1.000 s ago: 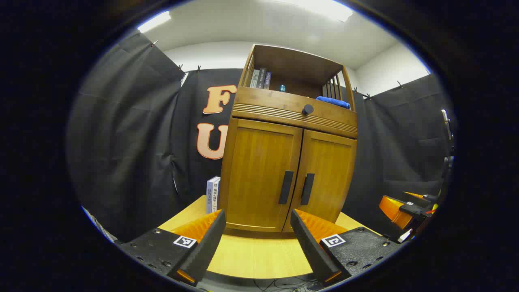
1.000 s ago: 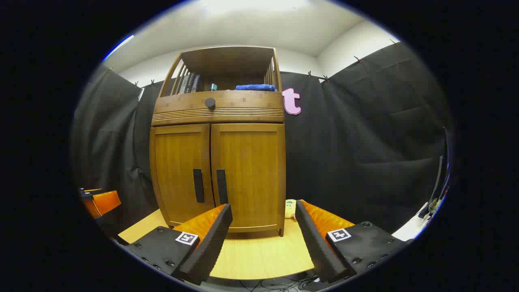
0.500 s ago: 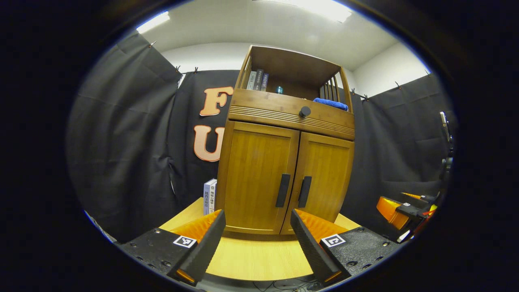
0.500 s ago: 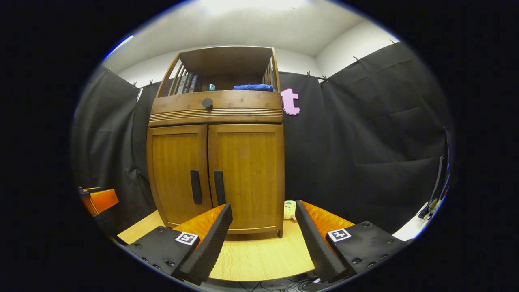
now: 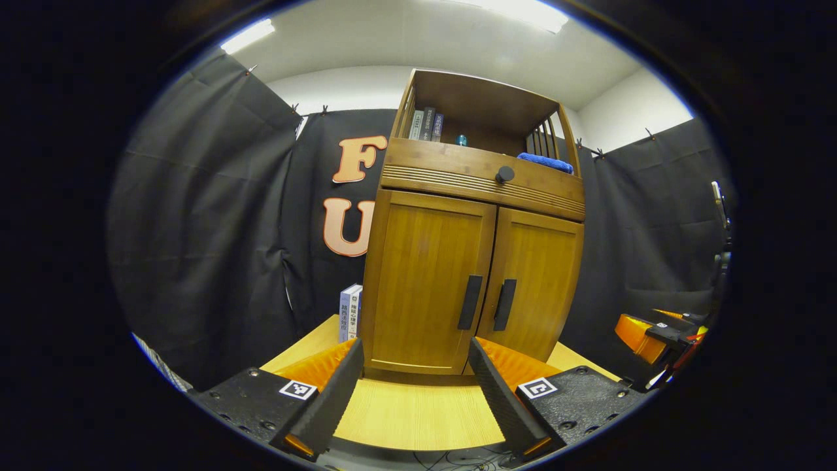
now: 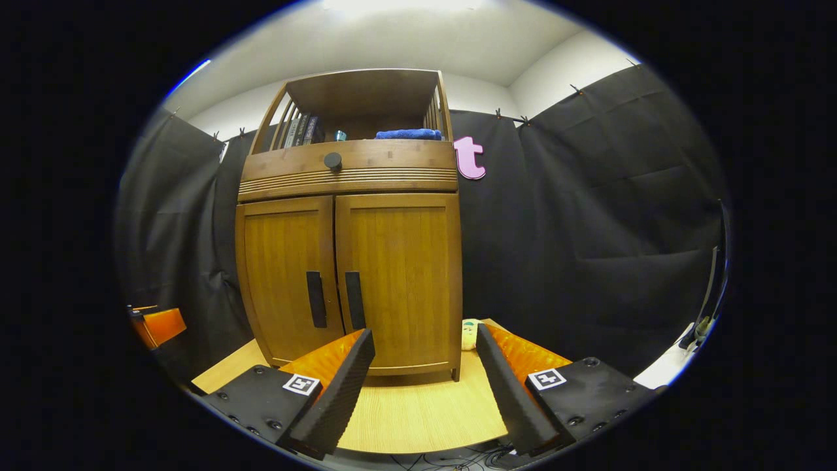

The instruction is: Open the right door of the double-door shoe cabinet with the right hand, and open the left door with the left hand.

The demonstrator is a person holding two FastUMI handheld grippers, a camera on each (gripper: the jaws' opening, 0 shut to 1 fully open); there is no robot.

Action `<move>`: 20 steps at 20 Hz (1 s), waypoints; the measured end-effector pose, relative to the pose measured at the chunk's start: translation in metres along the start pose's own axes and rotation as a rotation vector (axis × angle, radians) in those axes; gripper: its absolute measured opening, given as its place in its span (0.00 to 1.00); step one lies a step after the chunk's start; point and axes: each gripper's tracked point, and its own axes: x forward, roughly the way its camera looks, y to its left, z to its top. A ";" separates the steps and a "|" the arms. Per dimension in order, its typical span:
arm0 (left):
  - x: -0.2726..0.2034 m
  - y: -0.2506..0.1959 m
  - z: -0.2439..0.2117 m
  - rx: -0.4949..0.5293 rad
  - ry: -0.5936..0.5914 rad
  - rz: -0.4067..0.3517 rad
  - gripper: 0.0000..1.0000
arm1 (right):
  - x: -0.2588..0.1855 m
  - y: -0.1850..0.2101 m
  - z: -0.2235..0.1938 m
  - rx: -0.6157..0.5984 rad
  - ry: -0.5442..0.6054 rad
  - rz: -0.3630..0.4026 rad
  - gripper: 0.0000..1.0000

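The wooden shoe cabinet (image 5: 471, 275) stands on a light wooden table, both doors closed. In the left gripper view its left door (image 5: 425, 281) carries a dark bar handle (image 5: 469, 302), and the right door (image 5: 533, 281) has its own handle (image 5: 505, 305). My left gripper (image 5: 415, 363) is open, low in front of the left door and well short of it. In the right gripper view the right door (image 6: 399, 275) and its handle (image 6: 355, 300) sit beside the left door's handle (image 6: 316, 299). My right gripper (image 6: 425, 356) is open before the cabinet's right side, holding nothing.
A drawer with a round knob (image 5: 504, 174) sits above the doors; books and a blue cloth (image 5: 545, 161) fill the open shelf. Books (image 5: 350, 313) stand left of the cabinet; a small toy (image 6: 468, 334) lies at its right foot. The other gripper (image 5: 654, 330) shows far right.
Both views have shifted slightly; the cabinet looks a little larger and closer in the right gripper view. Doors stay closed and both grippers stay open.
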 end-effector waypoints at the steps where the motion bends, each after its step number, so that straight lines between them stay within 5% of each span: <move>1: -0.001 0.000 -0.001 -0.003 0.003 0.002 0.96 | 0.003 0.001 -0.002 0.003 0.003 0.005 1.00; 2: 0.000 0.001 0.000 -0.003 0.003 0.005 0.97 | 0.006 0.004 -0.003 0.004 0.005 0.011 0.94; 3: 0.000 0.003 0.001 0.000 0.003 0.008 0.97 | 0.010 0.006 -0.003 0.004 0.005 0.017 1.00; 4: 0.000 0.003 0.001 0.004 0.000 0.012 0.96 | 0.013 0.008 -0.003 0.001 0.005 0.021 0.94; 20: 0.001 0.033 0.007 0.013 -0.013 0.102 0.96 | 0.131 0.080 -0.012 0.042 0.057 0.151 1.00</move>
